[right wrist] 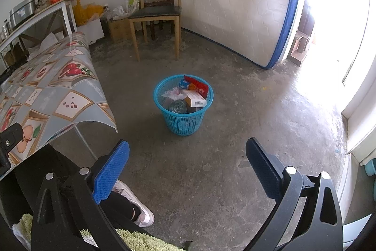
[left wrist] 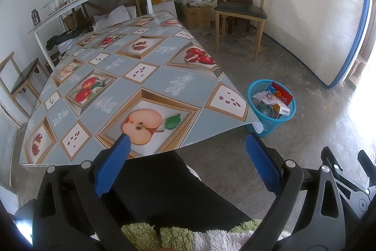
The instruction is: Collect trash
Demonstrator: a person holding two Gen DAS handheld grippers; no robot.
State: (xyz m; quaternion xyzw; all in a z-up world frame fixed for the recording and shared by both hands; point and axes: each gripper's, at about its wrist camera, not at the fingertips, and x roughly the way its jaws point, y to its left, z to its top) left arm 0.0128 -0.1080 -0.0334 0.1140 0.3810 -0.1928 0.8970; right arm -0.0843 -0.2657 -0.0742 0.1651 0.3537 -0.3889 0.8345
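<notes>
Two hand-held grippers with blue ribbed pads, both with jaws spread wide and holding nothing. The left gripper [left wrist: 188,140] hovers above the near edge of a table covered by a fruit-patterned tablecloth [left wrist: 131,77] showing halved apples, pomegranates and seeds; its top is bare. The right gripper [right wrist: 188,145] hangs over the concrete floor [right wrist: 223,168], facing a blue plastic mesh basket [right wrist: 184,121] that stands on the floor just beyond the table's near right corner.

The collected trash sits inside the basket: a red packet [right wrist: 198,86] with white lettering too small to read leans against the far rim, a small box with a white barcode label [right wrist: 196,100] lies in the middle, a clear round container [right wrist: 177,107] rests near the front, and crumpled plastic wrap [right wrist: 172,93] lies at the left.

Behind the basket a wooden chair [right wrist: 156,13] stands near a mattress [right wrist: 235,4] leaning upright on the wall. A person's black-trousered leg and white shoe [right wrist: 141,206] show beneath the right gripper.
</notes>
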